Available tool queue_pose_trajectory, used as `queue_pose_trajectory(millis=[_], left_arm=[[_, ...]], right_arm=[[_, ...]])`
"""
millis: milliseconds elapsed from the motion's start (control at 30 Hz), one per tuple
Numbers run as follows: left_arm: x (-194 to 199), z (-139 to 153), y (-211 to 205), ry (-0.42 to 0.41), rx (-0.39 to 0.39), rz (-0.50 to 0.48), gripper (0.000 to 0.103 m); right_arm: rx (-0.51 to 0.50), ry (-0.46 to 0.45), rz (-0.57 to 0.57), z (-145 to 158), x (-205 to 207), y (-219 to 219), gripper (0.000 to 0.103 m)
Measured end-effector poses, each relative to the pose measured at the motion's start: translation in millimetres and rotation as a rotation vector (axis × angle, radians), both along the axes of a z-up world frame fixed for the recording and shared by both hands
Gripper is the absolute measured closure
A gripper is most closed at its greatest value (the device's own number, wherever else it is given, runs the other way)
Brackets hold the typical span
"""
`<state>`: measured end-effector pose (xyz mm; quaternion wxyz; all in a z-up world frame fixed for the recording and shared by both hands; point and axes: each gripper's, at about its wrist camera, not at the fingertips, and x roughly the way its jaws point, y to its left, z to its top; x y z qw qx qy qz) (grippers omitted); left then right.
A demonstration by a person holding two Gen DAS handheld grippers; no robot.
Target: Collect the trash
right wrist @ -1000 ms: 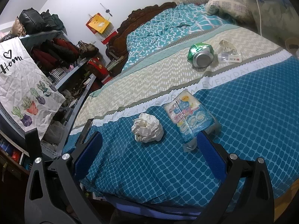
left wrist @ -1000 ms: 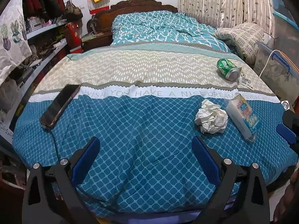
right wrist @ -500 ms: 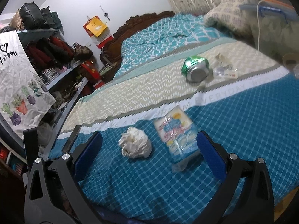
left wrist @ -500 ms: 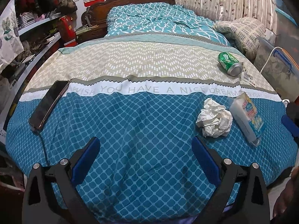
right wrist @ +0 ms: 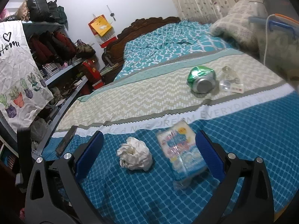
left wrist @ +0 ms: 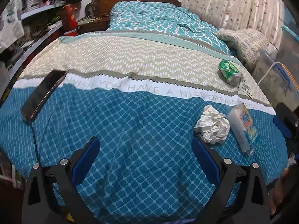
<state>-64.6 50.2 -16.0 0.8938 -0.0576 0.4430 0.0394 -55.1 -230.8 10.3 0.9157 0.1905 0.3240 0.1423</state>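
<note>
Right tongs (right wrist: pixel 149 149): jaws spread wide and empty, held low over the blue diamond-patterned end of the bedspread (right wrist: pixel 252 130).
Left tongs (left wrist: pixel 145 153): also wide open and empty; no trash lies between the blue pads, only quilt.
Nearest trash: crumpled white paper ball (right wrist: pixel 135 156), lying on the bedspread inside the right tongs' span, a little left of centre and just ahead of the pads.
Same ball from the left: (left wrist: pixel 212 127), just beyond the tip of the left tongs' right-hand pad, off to the side of its gap.
Nearer hand: the right, by my judgement; the ball lies inside its opening.
Ball's look: roughly round, no clear long axis, loosely creased, probably light and easily squashed.
Beside it: flat clear plastic packet with blue and yellow print (right wrist: pixel 182 149), just right of the ball, long axis running away from the right-wrist camera, partly behind the right pad.
Farther off: dented green drink can (right wrist: pixel 201 81) on its side on the beige zigzag band, with a small clear wrapper (right wrist: pixel 230 83) just beside it.
Not trash: black phone (left wrist: pixel 44 93) lying well apart on the left.
</note>
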Motion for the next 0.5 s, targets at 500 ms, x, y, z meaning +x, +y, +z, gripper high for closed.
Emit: queue_pose_trajectory(millis=[500], left_arm=[[3.0,-6.9,7.9,0.019,0.001,0.007,0.009]], right_arm=[[-0.004,0.016,0.023,-4.0,15.9,13.2,0.007]])
